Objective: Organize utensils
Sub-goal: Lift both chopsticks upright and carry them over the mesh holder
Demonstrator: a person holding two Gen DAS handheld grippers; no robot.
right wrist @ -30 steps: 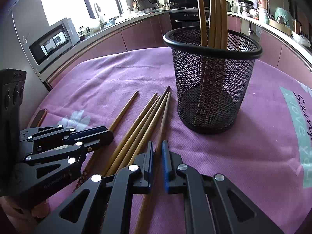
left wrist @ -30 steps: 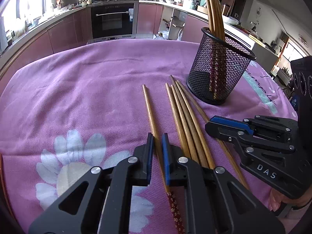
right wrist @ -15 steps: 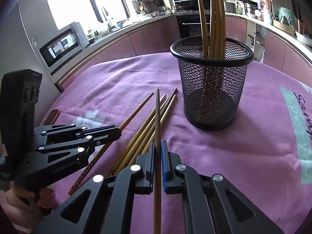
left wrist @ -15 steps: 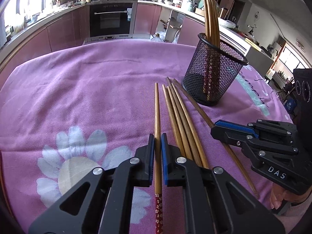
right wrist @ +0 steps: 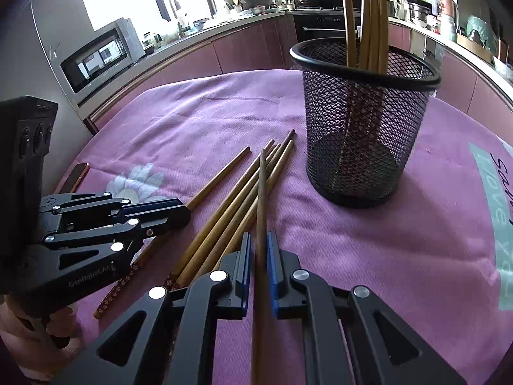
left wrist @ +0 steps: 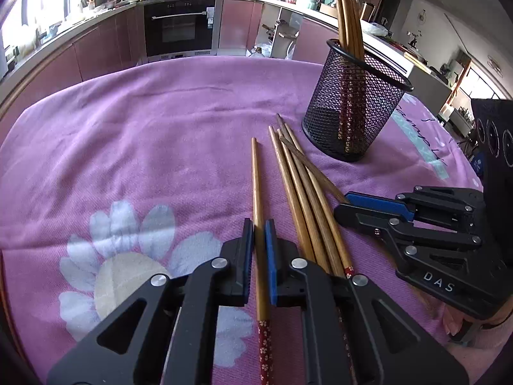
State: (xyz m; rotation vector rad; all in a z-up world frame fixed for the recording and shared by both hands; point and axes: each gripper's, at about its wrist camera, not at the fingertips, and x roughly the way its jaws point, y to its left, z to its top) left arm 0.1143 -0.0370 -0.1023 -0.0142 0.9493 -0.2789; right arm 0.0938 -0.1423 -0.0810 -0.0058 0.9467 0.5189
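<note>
- Left claw (left wrist: 259,250): jaws nearly shut, pinching one chopstick (left wrist: 256,192) between the blue pads. Its tip points toward 12 o'clock and its red flowered end trails out the back toward 6.
- Right claw (right wrist: 262,258): also nearly shut, clamped on a second chopstick (right wrist: 261,199), tip aimed at 12 and crossing above the loose ones.
- Loose bundle of chopsticks (left wrist: 301,192) lies on the tabletop (left wrist: 128,134) just beside the left claw at 3 o'clock. Mesh holder (right wrist: 365,122) stands at 1 o'clock in both views, w/ several sticks already upright in it.
- Risk: both grips sit well back from the tips, so long thin sticks could pivot in the pads when tilted upright & slip out, I'd judge.
- Risk: sticks already in the holder crowd one side, so an incoming tip may hit them or catch the rim and tip the light mesh cup.
- Risk: the two claws are near each other, so swinging both to the holder at once could clash them or sweep the bundle.
- Risk: the right-held stick hangs over the bundle; a low move could drag it.
- Hidden: rear ends of held sticks are cut off by claw bodies and frame edge. Can't tell the exact count in the bundle where sticks overlap.
- Hard to make out: whether the held sticks' tips touch the cloth. Small flat dark item at 9 o'clock in right view, unclear what it is.
</note>
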